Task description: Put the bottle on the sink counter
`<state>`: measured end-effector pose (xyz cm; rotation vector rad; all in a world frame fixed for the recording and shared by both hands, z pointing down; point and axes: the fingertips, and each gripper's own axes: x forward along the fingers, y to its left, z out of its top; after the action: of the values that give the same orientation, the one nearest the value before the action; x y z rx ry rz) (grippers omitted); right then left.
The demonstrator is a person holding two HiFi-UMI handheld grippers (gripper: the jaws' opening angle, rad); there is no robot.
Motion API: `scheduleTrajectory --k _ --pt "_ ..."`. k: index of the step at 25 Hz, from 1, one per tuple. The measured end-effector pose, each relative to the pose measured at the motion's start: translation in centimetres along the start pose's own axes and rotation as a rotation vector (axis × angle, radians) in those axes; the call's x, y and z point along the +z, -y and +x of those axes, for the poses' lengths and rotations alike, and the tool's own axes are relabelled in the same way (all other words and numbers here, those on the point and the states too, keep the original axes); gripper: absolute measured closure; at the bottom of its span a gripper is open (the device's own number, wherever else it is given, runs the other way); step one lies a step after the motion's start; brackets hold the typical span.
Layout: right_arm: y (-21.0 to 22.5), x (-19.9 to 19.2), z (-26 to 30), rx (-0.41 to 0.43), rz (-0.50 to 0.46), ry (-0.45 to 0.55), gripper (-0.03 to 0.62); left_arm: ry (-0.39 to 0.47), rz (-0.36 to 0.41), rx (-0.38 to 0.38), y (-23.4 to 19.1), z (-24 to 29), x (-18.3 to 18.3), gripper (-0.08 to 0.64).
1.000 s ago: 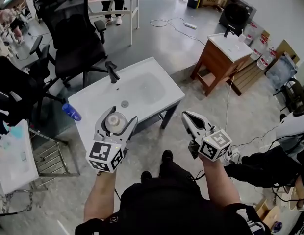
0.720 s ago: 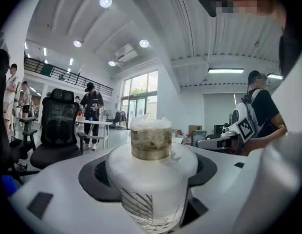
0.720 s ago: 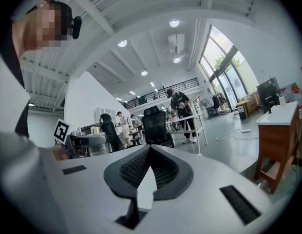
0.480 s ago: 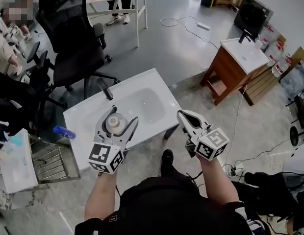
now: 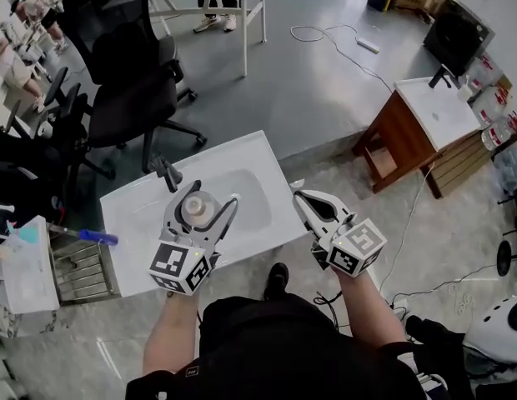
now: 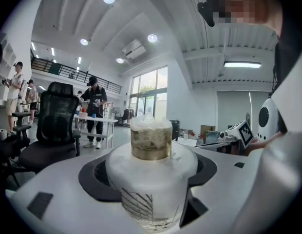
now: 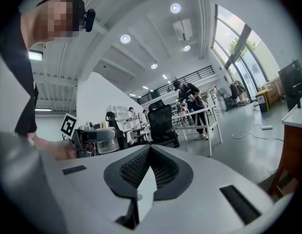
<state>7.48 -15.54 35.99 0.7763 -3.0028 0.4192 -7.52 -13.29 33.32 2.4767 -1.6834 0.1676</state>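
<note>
Head view: a person is standing at a white sink worktop [image 5: 132,225], carrying a squat frosted bottle [image 5: 198,209] in the left tongs [image 5: 203,197] above the near edge of the basin [image 5: 246,192], just in front of the black faucet [image 5: 167,173]. Whether its base is touching the worktop cannot be told from here.

In the left gripper view the jaws are sitting part open and pressing on either side of the bottle's broad white body, below a short amber cap [image 6: 151,141] that appears wrapped in clear film.

The right tongs [image 5: 303,202] are hanging beside the sink's right edge with the jaws brought fully together, gripping nothing.

The bottle is looking rigid, probably glass or hard plastic, and stout enough to carry some weight. Its smooth frosted wall is likely to be slick, so the wide body is the sound place to grip, not the narrow wrapped cap. If it is glass, it is calling for a gentle, level set-down on a flat part of the worktop, away from the basin's slope.
</note>
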Motion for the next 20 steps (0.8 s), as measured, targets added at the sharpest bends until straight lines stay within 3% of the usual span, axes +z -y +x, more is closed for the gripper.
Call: scheduleTrajectory --k 9,20 --pt "1.2 -1.0 1.4 -0.047 0.031 -0.037 0.578 -0.028 -0.024 -0.043 -0.9 1.8 -1.4 0.229" --pt "-0.6 -2.8 3.4 -0.125 0.005 -0.100 0.578 -0.037 -0.053 -0.123 -3.1 2.6 -4.2 0.229"
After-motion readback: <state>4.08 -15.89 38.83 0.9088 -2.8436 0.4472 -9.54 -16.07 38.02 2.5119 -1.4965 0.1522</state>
